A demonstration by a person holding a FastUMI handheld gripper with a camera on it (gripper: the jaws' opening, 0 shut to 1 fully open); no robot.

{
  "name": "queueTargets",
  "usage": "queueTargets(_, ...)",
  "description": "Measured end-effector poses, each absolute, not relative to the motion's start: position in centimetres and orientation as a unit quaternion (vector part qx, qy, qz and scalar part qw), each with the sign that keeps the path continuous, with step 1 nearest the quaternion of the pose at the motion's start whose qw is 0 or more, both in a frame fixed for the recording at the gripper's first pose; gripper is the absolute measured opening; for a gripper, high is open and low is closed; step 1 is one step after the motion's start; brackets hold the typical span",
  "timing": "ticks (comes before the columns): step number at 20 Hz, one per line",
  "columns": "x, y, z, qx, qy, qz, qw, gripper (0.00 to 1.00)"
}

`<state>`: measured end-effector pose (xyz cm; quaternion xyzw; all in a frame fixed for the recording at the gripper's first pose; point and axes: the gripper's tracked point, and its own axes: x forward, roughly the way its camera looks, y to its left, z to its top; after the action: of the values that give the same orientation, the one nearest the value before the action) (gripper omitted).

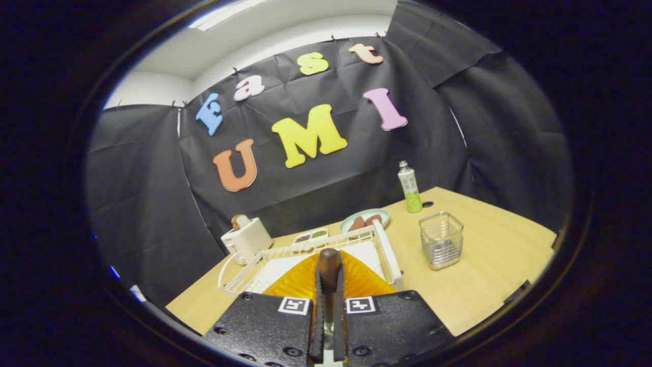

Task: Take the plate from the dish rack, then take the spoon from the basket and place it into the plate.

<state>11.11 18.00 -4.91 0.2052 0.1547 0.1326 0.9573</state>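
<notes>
Orange plate stands on edge between the fingers of the hand-held gripper, which are drawn close together and pinch its rim, just in front of the white dish rack. Right of the rack on the wooden desk stands a wire basket. Beyond the rack lie a pale plate with food, a toaster and a green bottle.

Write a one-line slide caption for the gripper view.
Gripper shut on the orange plate over the white dish rack, metal basket standing beside it on the wooden table.
</notes>
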Motion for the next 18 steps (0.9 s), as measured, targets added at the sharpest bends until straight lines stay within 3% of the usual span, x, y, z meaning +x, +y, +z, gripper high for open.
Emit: queueTargets(18, 8.4, 21.2, -7.5, 0.191, 0.165, 0.144, 0.957, 0.22)
